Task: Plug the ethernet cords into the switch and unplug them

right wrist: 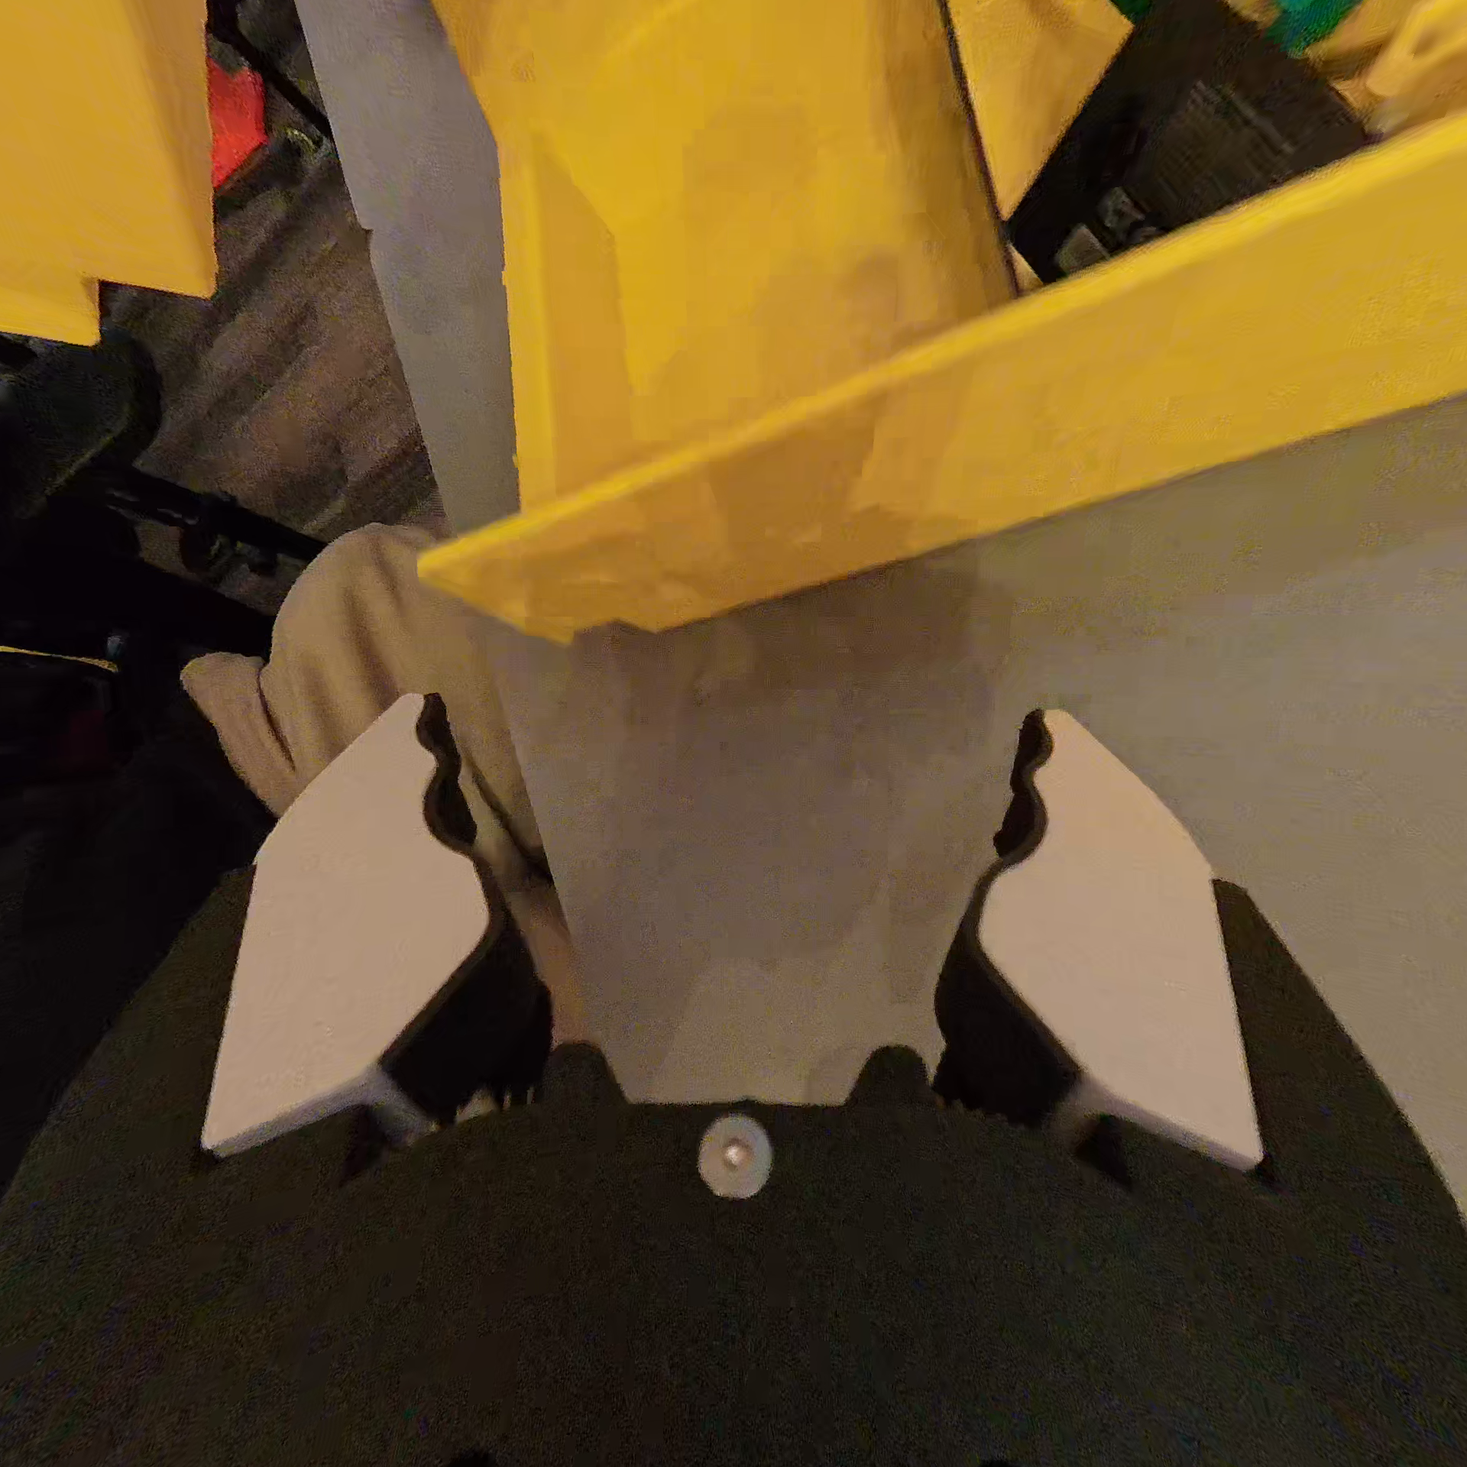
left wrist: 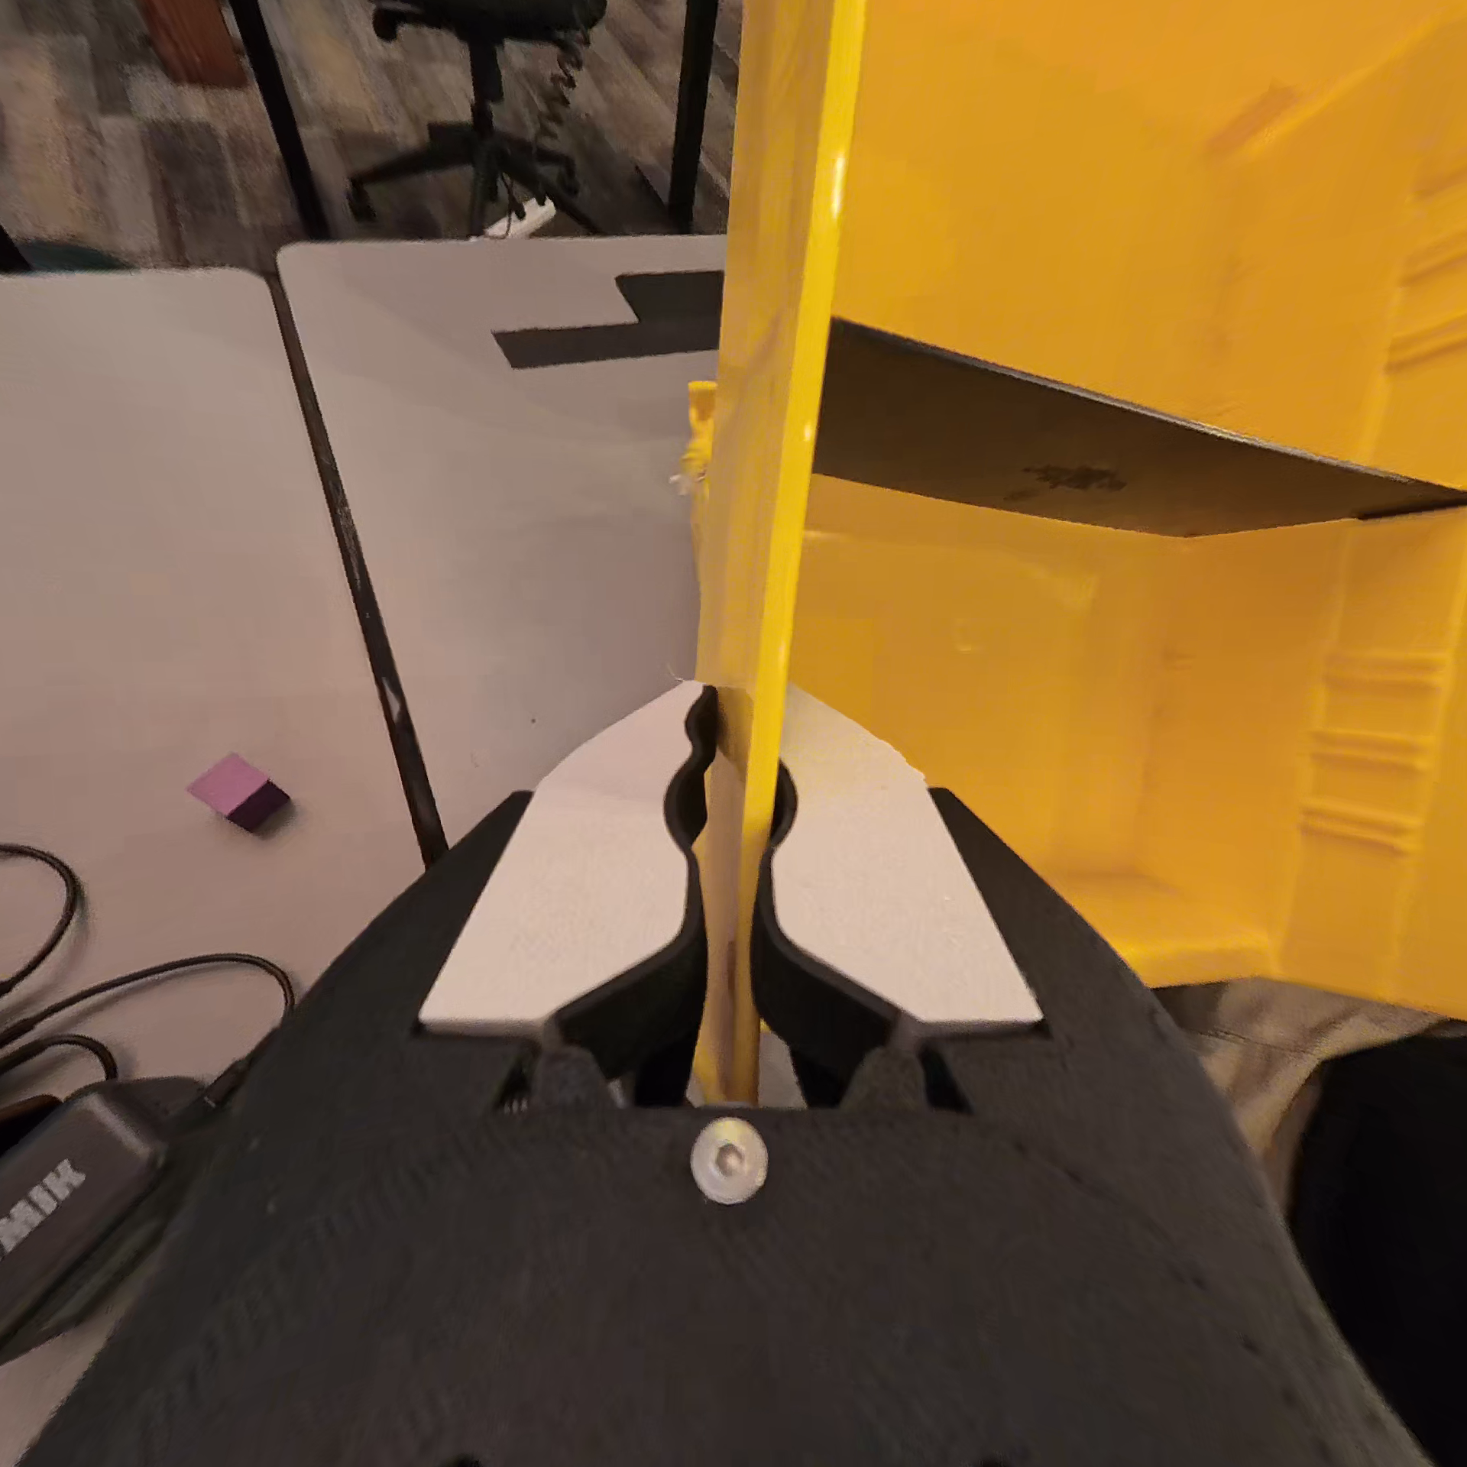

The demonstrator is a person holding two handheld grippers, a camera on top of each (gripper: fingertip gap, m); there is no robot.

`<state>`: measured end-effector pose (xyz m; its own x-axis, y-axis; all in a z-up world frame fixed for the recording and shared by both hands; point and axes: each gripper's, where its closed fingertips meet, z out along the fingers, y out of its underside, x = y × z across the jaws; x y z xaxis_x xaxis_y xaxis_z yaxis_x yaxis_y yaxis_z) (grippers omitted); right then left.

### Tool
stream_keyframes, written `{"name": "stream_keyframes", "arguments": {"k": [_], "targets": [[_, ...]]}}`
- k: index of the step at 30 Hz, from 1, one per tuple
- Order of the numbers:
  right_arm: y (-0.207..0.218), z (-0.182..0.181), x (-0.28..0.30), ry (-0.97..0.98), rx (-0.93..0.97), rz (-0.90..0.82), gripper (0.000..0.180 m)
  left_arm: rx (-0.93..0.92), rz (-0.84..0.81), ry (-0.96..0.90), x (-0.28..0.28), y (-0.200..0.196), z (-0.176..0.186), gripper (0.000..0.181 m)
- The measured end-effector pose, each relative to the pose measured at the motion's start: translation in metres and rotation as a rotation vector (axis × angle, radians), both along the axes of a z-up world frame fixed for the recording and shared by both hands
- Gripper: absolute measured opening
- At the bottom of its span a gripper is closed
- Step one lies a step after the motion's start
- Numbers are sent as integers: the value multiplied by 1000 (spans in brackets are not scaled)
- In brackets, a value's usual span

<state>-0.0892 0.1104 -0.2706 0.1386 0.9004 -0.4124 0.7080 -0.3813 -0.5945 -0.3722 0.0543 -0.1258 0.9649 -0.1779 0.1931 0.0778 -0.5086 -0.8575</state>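
No switch or ethernet plug is recognisable in either view. My left gripper [left wrist: 726, 698] is shut on the thin upright edge of a yellow plastic wall [left wrist: 782, 397], which runs between its fingers. That wall belongs to a big yellow case [left wrist: 1111, 198] at the right, with a dark flat panel [left wrist: 1111, 444] lying across its inside. My right gripper [right wrist: 734, 714] is open and empty above the white table [right wrist: 1191, 714]. A yellow panel edge [right wrist: 952, 476] crosses just beyond its fingertips without touching them.
A small purple cube [left wrist: 238, 792] lies on the left table. Black cables [left wrist: 159, 976] and a black device [left wrist: 71, 1175] sit at the lower left. Black tape patches [left wrist: 603, 333] mark the far table. An office chair [left wrist: 484, 103] stands beyond. Beige cloth [right wrist: 357, 651] hangs by the table edge. Some 35 cm of space lies between my two pairs of fingers. The right gripper is farther from the black device [left wrist: 71, 1175], some 50 cm, than the left, some 25 cm.
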Motion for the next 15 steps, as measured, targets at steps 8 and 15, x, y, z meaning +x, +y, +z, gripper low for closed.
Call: {"name": "stream_keyframes", "arguments": {"k": [8, 15], "targets": [[0, 120, 81, 419, 26, -119, 124, 59, -196, 48, 144, 40, 16, 5], [-22, 154, 200, 614, 134, -362, 120, -43, -394, 157, 299, 97, -33, 6]]}}
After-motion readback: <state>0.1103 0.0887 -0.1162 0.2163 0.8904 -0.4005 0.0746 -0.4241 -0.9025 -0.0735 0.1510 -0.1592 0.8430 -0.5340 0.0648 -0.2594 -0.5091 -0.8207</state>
